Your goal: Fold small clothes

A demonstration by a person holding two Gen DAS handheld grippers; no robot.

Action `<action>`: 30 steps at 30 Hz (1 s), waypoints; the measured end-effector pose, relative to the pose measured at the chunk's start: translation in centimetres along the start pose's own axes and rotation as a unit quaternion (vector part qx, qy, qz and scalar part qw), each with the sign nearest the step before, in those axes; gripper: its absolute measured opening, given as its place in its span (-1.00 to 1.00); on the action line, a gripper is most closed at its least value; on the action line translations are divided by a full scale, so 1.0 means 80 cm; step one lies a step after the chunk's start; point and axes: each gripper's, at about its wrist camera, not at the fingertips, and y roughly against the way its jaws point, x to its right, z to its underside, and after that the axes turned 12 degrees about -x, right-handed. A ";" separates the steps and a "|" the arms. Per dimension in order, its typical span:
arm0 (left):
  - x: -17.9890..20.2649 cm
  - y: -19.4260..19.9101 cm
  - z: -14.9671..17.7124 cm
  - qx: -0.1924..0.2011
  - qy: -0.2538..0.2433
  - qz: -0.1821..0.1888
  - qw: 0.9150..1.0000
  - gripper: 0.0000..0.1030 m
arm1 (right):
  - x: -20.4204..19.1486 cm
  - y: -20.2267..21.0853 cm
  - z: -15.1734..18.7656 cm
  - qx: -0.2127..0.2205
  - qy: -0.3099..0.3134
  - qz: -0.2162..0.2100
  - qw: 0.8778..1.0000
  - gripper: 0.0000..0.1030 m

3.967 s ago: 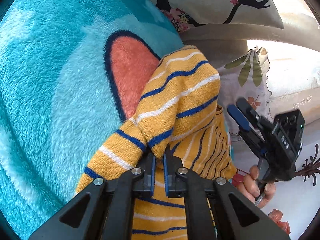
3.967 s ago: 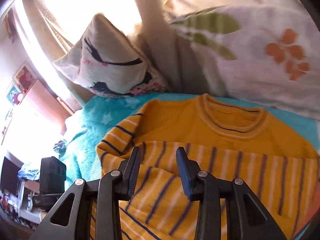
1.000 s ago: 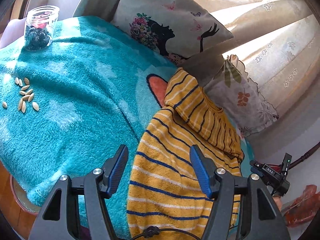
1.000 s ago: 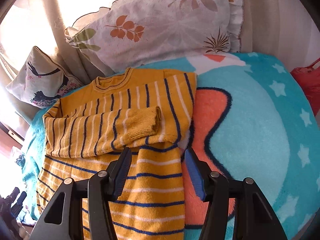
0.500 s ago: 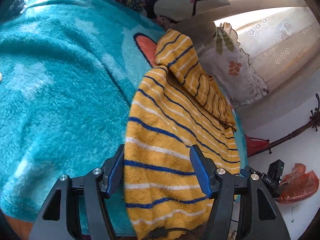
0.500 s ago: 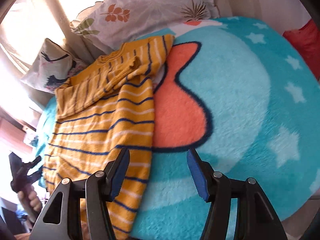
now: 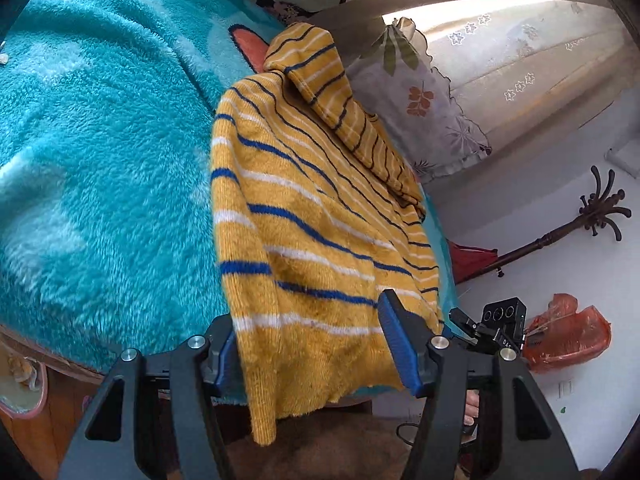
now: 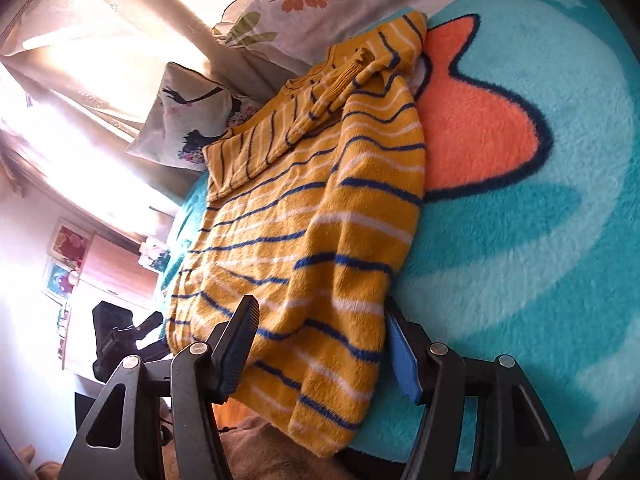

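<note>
Sweater, yellow with blue and white stripes, lies sleeves-folded on my teal blanket, hem drooping off its edge between both my spread-wide tools, neither gripping.

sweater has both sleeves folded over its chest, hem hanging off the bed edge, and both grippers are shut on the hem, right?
Not quite. Both wrist views show the left gripper and right gripper open, jaws spread either side of the hem, not shut on it. The rest holds: the sweater has its sleeves folded over and its hem hangs off the bed.
</note>
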 end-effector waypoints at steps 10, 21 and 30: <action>0.027 -0.008 0.027 0.011 -0.022 -0.050 0.998 0.00 | -0.027 -0.009 0.064 0.012 0.035 -0.028 0.999 0.29; 0.031 0.017 0.032 0.042 0.008 -0.052 0.998 -0.90 | -0.015 -0.006 0.069 0.042 0.013 -0.024 0.999 -0.83; 0.059 0.068 0.088 0.084 -0.027 -0.036 0.995 -0.93 | -0.026 0.073 0.117 0.072 0.058 -0.070 0.993 -0.87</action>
